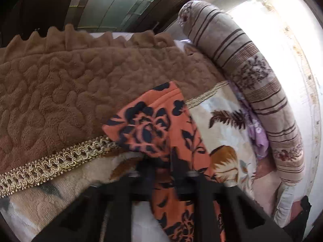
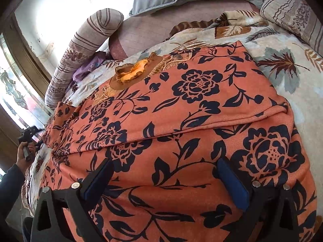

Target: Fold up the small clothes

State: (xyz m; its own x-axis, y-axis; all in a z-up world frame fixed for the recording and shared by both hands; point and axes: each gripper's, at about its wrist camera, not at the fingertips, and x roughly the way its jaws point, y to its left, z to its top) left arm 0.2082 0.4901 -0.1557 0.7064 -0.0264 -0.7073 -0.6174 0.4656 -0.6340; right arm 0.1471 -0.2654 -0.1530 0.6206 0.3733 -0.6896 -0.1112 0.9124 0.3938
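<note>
Orange flowered garment [image 2: 181, 121]: lay spread on the bed's leaf-print blanket [image 2: 282, 60], long axis from 8 to 2 o'clock. Left tongs [image 1: 161, 161]: clamped on its 8 o'clock end. Right tongs [image 2: 163, 179]: apart, over near edge.

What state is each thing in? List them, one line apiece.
Orange garment with black flower print: spread on the bed, one fold laid across it.
Left gripper: shut on the orange garment's edge.
Right gripper: open, fingers apart over the cloth.
Brown quilted blanket with gold braid trim: lying flat.
Striped bolster pillow: lying along the bed's edge.
</note>
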